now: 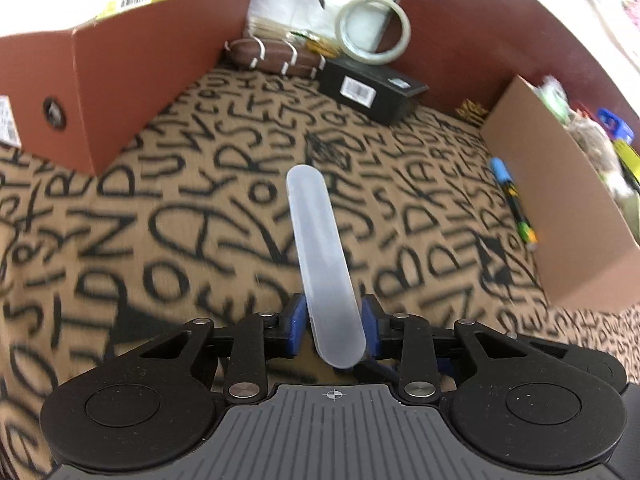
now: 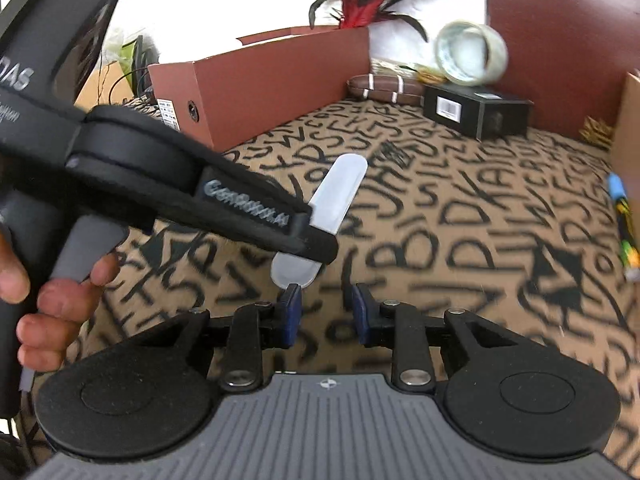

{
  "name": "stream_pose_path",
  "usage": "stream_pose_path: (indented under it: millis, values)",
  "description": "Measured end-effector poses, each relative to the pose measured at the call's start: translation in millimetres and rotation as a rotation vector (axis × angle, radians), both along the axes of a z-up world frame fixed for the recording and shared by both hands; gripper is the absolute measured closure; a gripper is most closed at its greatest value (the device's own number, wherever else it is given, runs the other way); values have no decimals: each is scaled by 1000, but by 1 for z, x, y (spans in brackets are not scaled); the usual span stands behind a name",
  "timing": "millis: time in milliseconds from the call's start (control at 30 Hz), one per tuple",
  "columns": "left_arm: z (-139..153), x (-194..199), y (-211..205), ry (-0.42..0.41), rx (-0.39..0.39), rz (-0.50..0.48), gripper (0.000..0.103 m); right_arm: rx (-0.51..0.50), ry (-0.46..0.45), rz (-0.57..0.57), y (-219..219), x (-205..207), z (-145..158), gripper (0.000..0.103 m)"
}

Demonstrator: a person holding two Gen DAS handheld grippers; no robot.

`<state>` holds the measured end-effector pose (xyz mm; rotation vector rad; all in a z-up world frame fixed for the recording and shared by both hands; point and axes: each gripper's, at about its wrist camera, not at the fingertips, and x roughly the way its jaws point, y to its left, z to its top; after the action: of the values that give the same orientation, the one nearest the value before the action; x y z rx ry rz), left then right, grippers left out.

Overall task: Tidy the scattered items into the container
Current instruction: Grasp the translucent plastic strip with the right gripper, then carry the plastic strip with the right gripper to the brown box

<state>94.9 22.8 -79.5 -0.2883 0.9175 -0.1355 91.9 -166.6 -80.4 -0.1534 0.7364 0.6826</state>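
My left gripper (image 1: 333, 322) is shut on a translucent white oblong case (image 1: 322, 256) and holds it above the letter-patterned cloth. In the right wrist view the same case (image 2: 338, 194) sticks out of the left gripper (image 2: 316, 236), just ahead of and to the left of my right gripper (image 2: 325, 312), which is open and empty. A cardboard container (image 1: 560, 208) stands at the right with several items inside. A blue-capped marker (image 1: 514, 200) lies on the cloth beside its wall; it also shows in the right wrist view (image 2: 622, 220).
A red-brown shoebox (image 1: 120, 80) stands at the left and a tall brown panel (image 1: 480, 40) at the back. A tape roll (image 1: 374, 30) rests on a black box (image 1: 372, 90), next to a brown striped bundle (image 1: 272, 54). Red feathers (image 2: 360, 4) stand behind.
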Motion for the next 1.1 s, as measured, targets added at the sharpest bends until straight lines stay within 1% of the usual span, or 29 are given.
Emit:
stream_pose_path:
  millis: [33, 67, 100, 133, 167, 200, 233, 267, 367, 467, 600, 700, 733, 767, 800, 833, 867, 900, 967, 1000, 1033, 1100]
  values:
    - [0, -4, -1, 0, 1, -1, 72, -4, -3, -6, -1, -3, 1, 71]
    - [1, -6, -1, 2, -3, -2, 67, -9, -8, -12, -1, -5, 2, 71]
    - [1, -7, 0, 6, -14, 0, 57, -11, -12, -18, -2, -10, 3, 71]
    - [2, -9, 2, 9, -27, 4, 56, -10, -14, -23, -3, -13, 3, 68]
    - [3, -10, 5, 9, -37, 9, 53, -7, -16, -28, -3, -13, 4, 62]
    - [5, -11, 7, 5, -42, 13, 51, -2, -17, -33, -3, -14, 5, 58]
    - [6, -12, 10, -3, -42, 21, 46, 3, -20, -36, -2, -16, 6, 50]
    - [7, -12, 12, -10, -38, 29, 43, 6, -23, -36, -1, -17, 6, 47]
    - [9, -6, 17, -9, -24, 35, 42, 4, -24, -28, 5, -18, 6, 44]
    - [9, 5, 17, -5, -10, 26, 40, -2, -18, -41, 17, -10, 4, 43]
    - [5, 20, 16, 23, -14, 7, 40, 7, -11, -70, 30, 1, 0, 43]
    - [3, 27, 13, 26, 4, -7, 45, -1, -21, -93, 37, 9, -2, 43]
    - [3, 29, 13, 28, 10, -12, 52, -5, -24, -100, 39, 11, -3, 44]
    - [3, 31, 13, 30, 12, -17, 62, -9, -28, -106, 40, 13, -3, 48]
    - [3, 32, 13, 33, 10, -21, 63, -19, -36, -111, 42, 14, -3, 52]
    - [3, 32, 12, 34, 7, -23, 64, -28, -42, -113, 43, 14, -3, 61]
    - [3, 32, 12, 32, 6, -25, 62, -32, -43, -113, 42, 14, -2, 65]
    - [3, 32, 11, 29, 8, -26, 55, -35, -40, -111, 42, 13, -1, 65]
    - [1, 33, 9, 18, 12, -23, 49, -37, -36, -106, 41, 13, -2, 65]
    - [1, 33, 8, 17, 16, -23, 49, -41, -35, -105, 42, 13, -2, 65]
    - [1, 34, 7, 17, 19, -25, 50, -46, -37, -102, 42, 13, -2, 65]
    - [2, 33, 6, 15, 23, -39, 62, -53, -36, -97, 44, 13, -1, 66]
